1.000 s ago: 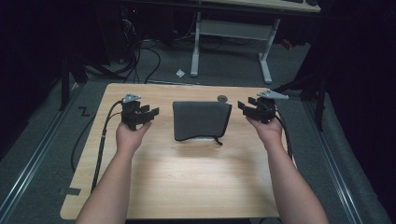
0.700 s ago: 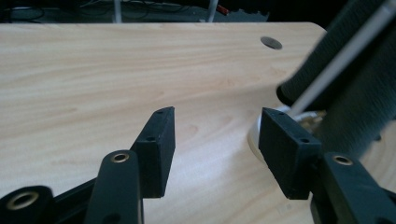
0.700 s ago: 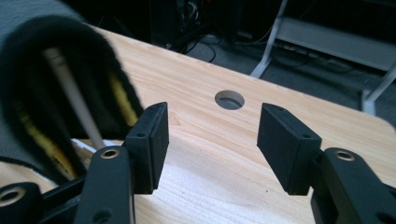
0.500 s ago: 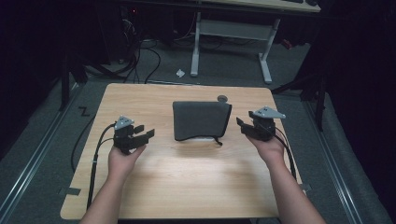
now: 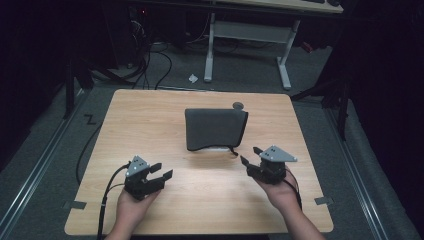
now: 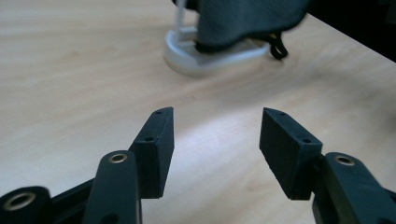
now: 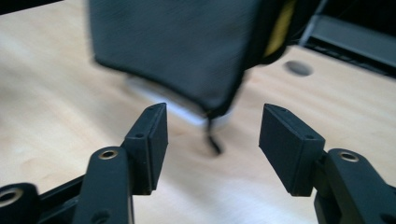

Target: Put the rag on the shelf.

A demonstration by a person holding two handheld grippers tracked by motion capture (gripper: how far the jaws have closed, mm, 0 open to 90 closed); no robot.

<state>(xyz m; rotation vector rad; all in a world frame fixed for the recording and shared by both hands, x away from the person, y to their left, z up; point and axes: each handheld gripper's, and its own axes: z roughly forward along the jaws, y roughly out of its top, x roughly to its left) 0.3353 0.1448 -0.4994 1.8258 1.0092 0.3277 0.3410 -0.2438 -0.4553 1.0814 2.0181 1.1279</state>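
A dark grey fabric cover [image 5: 216, 127] is draped over a white stand base [image 5: 215, 148] at the middle of the wooden table [image 5: 145, 120]; a black strap loop [image 5: 233, 151] hangs from its near right corner. My left gripper [image 5: 162, 170] is held near the front left of the table, well short of the cover. It is open with nothing between its fingers, and its jaws have just widened a little. In the left gripper view the cover [image 6: 243, 18] and base [image 6: 210, 56] lie ahead of the gripper [image 6: 217, 114]. My right gripper [image 5: 250, 155] is open and empty just in front of the cover's right corner [image 7: 173, 46].
A small grey round disc [image 5: 238, 105] is set into the table behind the cover. Beyond the far edge stand white desk legs [image 5: 285, 65] and loose cables [image 5: 150, 55] on the grey floor. Metal rails [image 5: 35, 165] run along both sides of the table.
Both hands have drawn back from beside the cover toward the table's front edge, sinking slightly. The cover has not moved.
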